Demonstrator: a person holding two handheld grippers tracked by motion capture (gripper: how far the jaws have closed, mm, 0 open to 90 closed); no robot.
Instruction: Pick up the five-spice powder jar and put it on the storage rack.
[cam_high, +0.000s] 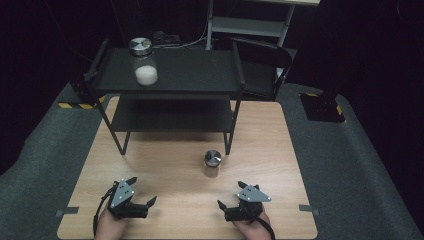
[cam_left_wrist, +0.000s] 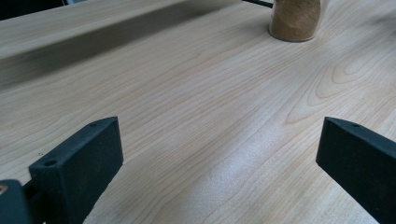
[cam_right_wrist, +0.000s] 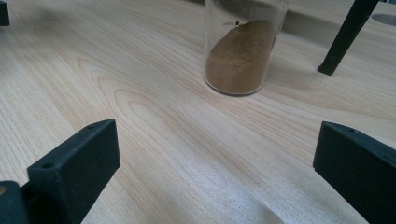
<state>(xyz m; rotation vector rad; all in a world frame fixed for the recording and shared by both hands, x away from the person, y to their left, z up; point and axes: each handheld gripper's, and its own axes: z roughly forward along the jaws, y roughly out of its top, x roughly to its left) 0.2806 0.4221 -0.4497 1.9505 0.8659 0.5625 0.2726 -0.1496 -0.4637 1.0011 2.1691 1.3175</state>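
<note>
Pale wooden tabletop (cam_high: 165, 165) carries a jar of brown powder (cam_high: 212, 163) standing upright just ahead of the right gripper (cam_high: 236, 199), and with both it and the left gripper (cam_high: 139, 191) spread wide and empty, an off-centre grab could topple the jar.

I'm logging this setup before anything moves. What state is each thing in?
Left claw: open, empty, low over the table.
Right claw: open, empty, facing the brown jar.
Brown jar: upright on the table, lid on, partly full of brown powder.
White jar: upright on the rack's top shelf, lid on, partly full of white powder.
</note>
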